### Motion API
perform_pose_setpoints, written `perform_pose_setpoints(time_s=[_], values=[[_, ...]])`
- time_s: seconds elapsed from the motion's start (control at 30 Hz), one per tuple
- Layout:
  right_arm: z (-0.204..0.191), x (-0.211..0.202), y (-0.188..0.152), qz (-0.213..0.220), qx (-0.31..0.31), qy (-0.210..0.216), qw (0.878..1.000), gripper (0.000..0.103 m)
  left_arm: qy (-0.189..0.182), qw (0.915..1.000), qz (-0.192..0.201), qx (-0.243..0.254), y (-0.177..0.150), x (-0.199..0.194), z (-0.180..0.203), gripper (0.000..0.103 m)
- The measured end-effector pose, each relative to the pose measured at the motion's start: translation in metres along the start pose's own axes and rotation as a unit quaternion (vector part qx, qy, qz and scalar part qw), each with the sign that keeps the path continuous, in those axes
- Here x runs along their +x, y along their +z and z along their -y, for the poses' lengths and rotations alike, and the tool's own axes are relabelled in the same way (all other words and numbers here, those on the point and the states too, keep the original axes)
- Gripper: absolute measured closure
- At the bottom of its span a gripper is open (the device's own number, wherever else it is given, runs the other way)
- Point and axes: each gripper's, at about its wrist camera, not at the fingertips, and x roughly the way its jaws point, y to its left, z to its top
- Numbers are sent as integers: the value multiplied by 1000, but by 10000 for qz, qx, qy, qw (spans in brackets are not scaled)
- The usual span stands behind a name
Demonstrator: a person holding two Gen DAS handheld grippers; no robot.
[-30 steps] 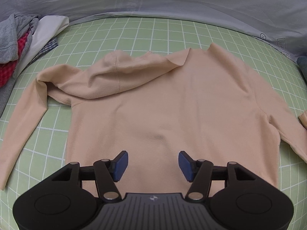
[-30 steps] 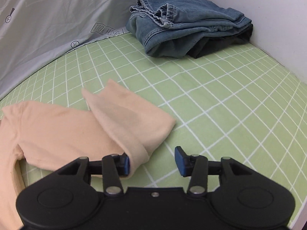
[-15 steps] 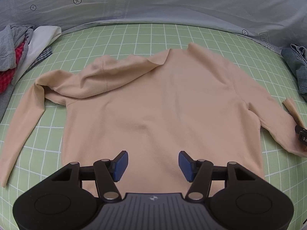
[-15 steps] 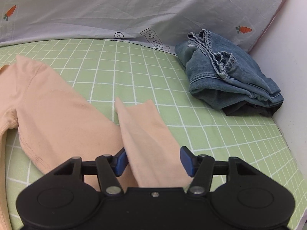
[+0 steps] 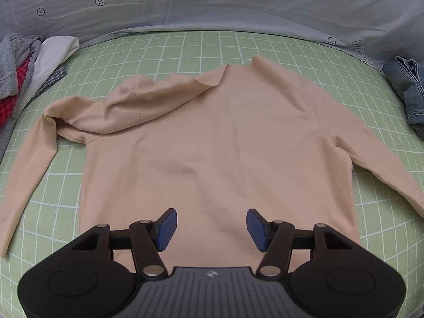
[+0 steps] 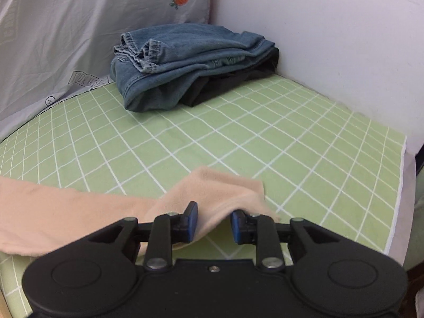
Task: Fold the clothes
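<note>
Both grippers sit low over the green checked sheet (image 5: 185, 53). Left gripper (image 5: 211, 229) hovers spread above the peach top's (image 5: 225, 143) hem. Right gripper (image 6: 214, 225) gapes around its sleeve cuff (image 6: 225, 193), which drapes over the left pad; whether it grips is unclear.

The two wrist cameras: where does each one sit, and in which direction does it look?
Left wrist view: sits on the left gripper, above the hem of the peach long-sleeved shirt, looking across the green checked sheet toward the grey carrot-print cloth; its open blue-padded fingers show.
Right wrist view: sits on the right gripper, at the shirt's sleeve end, looking toward the folded blue jeans and white wall; its fingers show, sleeve draped between them.
Shared: shirt, sheet, jeans, carrot-print cloth.
</note>
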Motion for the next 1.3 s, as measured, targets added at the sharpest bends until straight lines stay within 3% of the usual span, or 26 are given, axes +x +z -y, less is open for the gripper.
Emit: perform_pose_setpoints(time_s=[0.1,0.13,0.33,0.4,0.47,0.53,0.6,0.63,0.67,0.8,0.87,0.93,1.17,1.3], values=[[9,3,-4,-171,278,-50,9995,82,-2,10000,23,77,-1,-2,2,44],[11,3,-4,-169,303,-98,9994,92,2,10000,26,59,-1,-2,1,44],[25,5,-3,-235,472,-399,9978,93,-14,9997,16,-225,-4,-2,-12,44],[28,6,-3,-290,494,-617,9965,85,-26,9995,-1,-320,-5,-2,-17,44],[28,4,-2,-253,391,-974,9942,60,-24,9993,-2,-378,-7,-2,-20,44],[27,1,0,-148,334,-1081,9935,57,6,9989,8,-471,-8,-3,-26,44],[25,-3,3,-38,288,-1152,9929,45,40,9984,20,-570,-9,-3,-31,44],[24,-4,4,16,264,-1187,9926,28,65,9981,15,-611,-10,-4,-35,44],[17,-7,5,73,138,-1139,9934,18,95,9978,6,-649,-11,-4,-39,44],[-18,-18,6,275,-498,-782,9953,12,213,9966,-29,-799,-16,-6,-56,44],[-46,-26,2,348,-965,-377,9940,4,293,9958,-53,-864,-20,-7,-67,44],[-77,-38,-6,433,-1478,12,9881,3,412,9950,-93,-910,-26,-7,-80,44],[-179,-82,-64,330,-2893,1291,9479,1,747,9857,-215,-1495,-62,-11,-157,44],[-223,-109,-106,246,-3437,1688,9235,1,883,9807,-242,-1728,-77,-14,-206,44]])
